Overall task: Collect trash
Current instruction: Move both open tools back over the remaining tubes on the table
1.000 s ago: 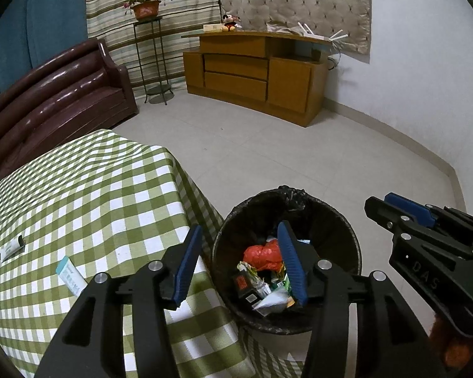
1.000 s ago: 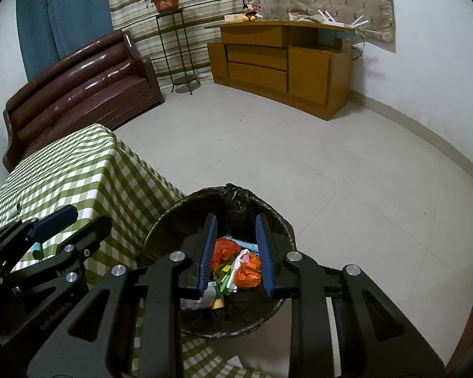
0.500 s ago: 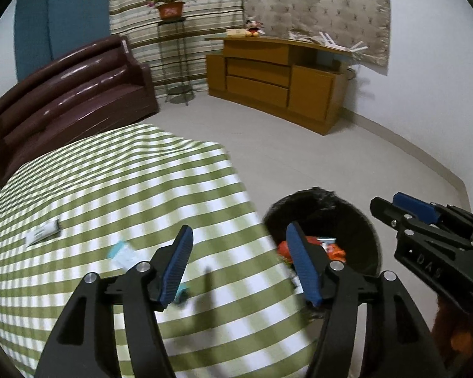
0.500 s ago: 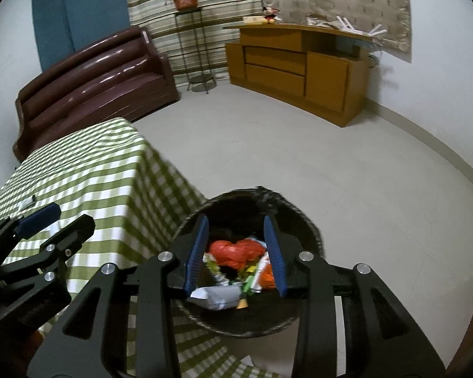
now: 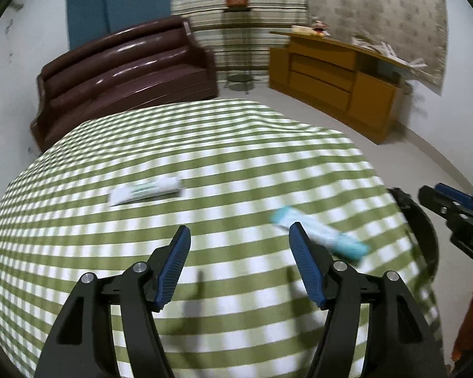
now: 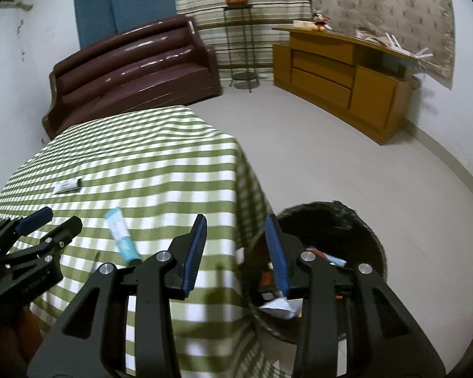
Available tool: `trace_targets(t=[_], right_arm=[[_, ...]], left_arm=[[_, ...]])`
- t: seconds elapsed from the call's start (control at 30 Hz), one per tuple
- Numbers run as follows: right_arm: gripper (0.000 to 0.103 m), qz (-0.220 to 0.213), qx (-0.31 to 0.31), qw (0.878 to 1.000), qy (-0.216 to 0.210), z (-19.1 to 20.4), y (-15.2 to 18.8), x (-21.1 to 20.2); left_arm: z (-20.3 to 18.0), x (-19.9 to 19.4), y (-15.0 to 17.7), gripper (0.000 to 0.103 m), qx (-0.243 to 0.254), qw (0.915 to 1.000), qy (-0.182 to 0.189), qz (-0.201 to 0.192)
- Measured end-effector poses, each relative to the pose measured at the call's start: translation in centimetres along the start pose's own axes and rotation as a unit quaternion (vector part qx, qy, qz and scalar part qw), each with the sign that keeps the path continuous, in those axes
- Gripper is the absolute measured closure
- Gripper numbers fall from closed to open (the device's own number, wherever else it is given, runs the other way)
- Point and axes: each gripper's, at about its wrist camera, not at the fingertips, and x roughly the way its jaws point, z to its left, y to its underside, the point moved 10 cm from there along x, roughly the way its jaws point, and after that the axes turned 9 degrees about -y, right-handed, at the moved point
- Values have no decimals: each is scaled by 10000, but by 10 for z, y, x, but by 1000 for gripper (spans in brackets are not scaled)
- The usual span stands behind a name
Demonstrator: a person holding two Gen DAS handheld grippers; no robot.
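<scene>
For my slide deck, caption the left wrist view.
Open left hand-held gripper above green-checked tablecloth, two tubes left: white one, teal-capped one.

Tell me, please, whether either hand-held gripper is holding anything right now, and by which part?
Nothing is held: the left hand-held gripper and the right hand-held gripper both stand open and empty.

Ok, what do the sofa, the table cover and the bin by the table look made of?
Dark brown sofa: glossy leather or leatherette, judging by the bright highlights. Green-and-white checked table cover: matte woven cloth, draping over the corner. Round black bin: material unclear; it seems lined with a thin black plastic bag, bunched at the rim.
</scene>
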Motion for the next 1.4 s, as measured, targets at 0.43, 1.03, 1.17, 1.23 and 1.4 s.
trace_targets(t=[0.43,1.03,1.17,1.23,1.4], right_arm=[[59,83,-198,9997,-66,31,-10,22],[59,228,-164,9996,20,31,-17,47],[59,225,-165,9996,21,31,-19,47],[59,227,-163,9996,23,31,-19,46],[59,226,-120,9997,31,29,-19,46]], left_arm=[[82,36,-16,36,-257,9982,-532,85],[71,78,-31,36,399,9982,103,444],[62,79,-28,36,527,9969,220,534],[56,75,-25,38,612,9965,280,505],[43,65,-17,50,776,9955,318,442]])
